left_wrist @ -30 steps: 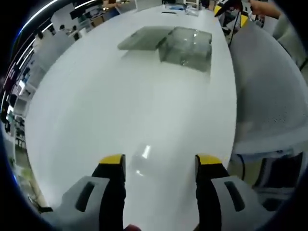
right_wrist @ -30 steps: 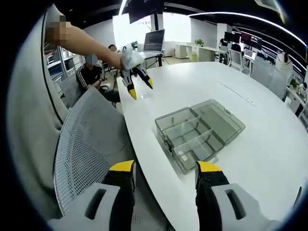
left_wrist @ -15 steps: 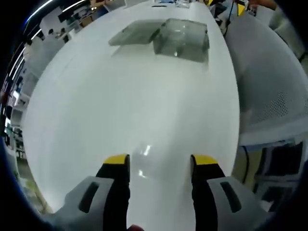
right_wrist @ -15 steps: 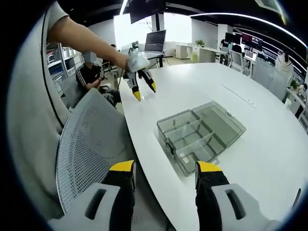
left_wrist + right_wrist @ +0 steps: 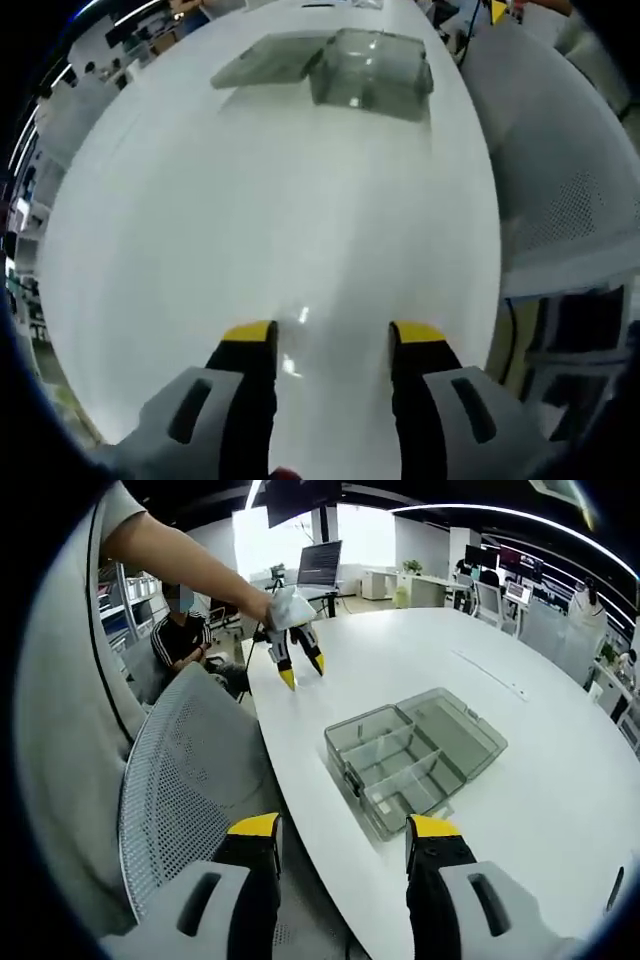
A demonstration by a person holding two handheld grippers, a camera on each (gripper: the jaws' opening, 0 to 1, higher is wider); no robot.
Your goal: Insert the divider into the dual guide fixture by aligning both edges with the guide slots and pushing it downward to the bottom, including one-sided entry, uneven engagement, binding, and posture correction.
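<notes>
One clear compartment box (image 5: 415, 758), lid open, on the white table (image 5: 540, 810), well apart from both grippers. Left gripper (image 5: 332, 335) spread, low over bare tabletop; right gripper (image 5: 345, 827) spread, holding nothing, near one mesh chair (image 5: 185, 780).

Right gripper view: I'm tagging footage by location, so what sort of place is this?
Probably an open-plan office: a large white meeting table, a mesh office chair, a laptop and monitor desks behind.

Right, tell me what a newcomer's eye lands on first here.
First, the clear plastic organizer box, lid open, near the edge of the white table, just beyond the right gripper. Next, the left gripper, yellow tips pointing down at the table's far end. A grey mesh chair stands beside the table.
</notes>
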